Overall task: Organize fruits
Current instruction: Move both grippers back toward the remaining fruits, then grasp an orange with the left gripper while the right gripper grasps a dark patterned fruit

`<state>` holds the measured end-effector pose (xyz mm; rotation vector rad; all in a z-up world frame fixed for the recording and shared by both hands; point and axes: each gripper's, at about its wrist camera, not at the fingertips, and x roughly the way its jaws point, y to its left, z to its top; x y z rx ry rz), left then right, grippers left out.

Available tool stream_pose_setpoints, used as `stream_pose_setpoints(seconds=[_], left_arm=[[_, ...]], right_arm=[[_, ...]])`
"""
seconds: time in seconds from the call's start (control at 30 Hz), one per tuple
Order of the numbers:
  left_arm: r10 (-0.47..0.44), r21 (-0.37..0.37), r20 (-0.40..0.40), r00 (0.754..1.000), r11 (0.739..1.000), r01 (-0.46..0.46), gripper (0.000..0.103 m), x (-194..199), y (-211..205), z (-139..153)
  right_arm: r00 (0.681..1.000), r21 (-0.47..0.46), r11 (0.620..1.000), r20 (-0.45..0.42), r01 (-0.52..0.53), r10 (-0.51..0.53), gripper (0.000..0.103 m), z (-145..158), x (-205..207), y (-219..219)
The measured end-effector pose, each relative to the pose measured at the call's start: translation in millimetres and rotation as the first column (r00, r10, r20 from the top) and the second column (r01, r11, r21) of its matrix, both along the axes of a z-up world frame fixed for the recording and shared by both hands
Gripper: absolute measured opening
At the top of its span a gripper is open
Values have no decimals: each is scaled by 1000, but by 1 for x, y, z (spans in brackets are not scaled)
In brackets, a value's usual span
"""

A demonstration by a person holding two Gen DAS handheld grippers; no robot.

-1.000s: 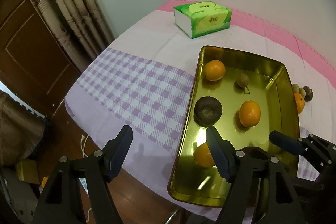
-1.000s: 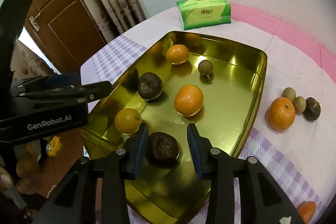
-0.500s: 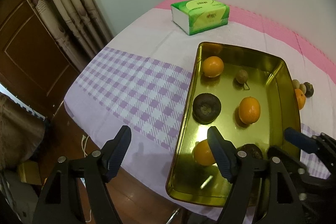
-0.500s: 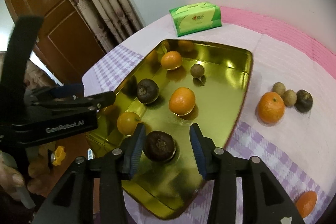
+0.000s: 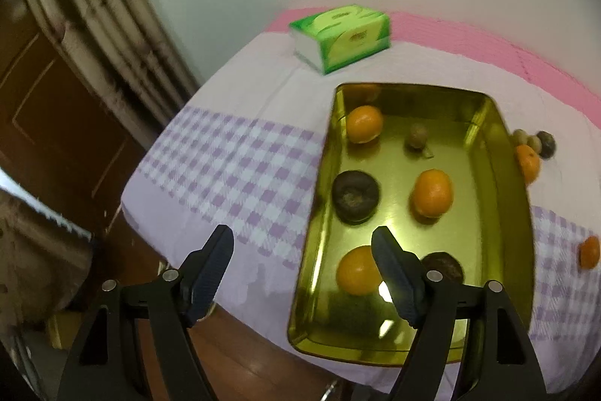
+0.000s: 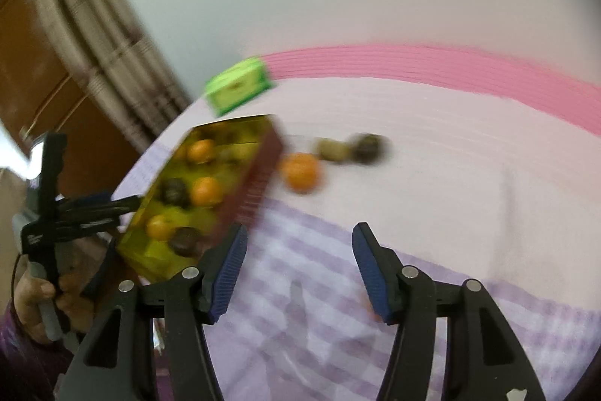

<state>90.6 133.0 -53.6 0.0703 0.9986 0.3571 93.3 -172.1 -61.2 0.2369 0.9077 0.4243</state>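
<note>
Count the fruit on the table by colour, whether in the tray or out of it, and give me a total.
Orange fruits: 5
Dark brown fruits: 3
Small tan fruits: 3
Total: 11

blur: right wrist view smeared, small fruits (image 6: 349, 147) indistinct | hidden: dark fruit (image 5: 445, 264) partly behind fingers (image 5: 394, 273)

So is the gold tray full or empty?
Partly full. The gold tray holds three oranges, two dark round fruits and one small brown fruit, with bare shiny floor between them.
</note>
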Motion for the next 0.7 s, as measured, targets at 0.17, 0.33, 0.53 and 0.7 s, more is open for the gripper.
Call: stream_pose_setpoints(seconds=[0.17,0.33,0.53,0.7], left_arm=[[-142,-16,80,987,990,143,76,-8,-32,23],[-369,-22,90,925,928,372,76,3,-78,41],[-627,-27,43,778,778,628,76,41,-144,39],[-704,-35,-49,709,710,703,68,81,-177,16]], right_arm=[[988,-84,985,-2,152,-153,56,-12,-12,-76],[972,-230,945,40,234,-231,56,-23,-16,-121],[960,-227,934,13,275,-280,56,-44,-15,-147],[964,-204,943,11,262,-265,64,-53,-16,-150]])
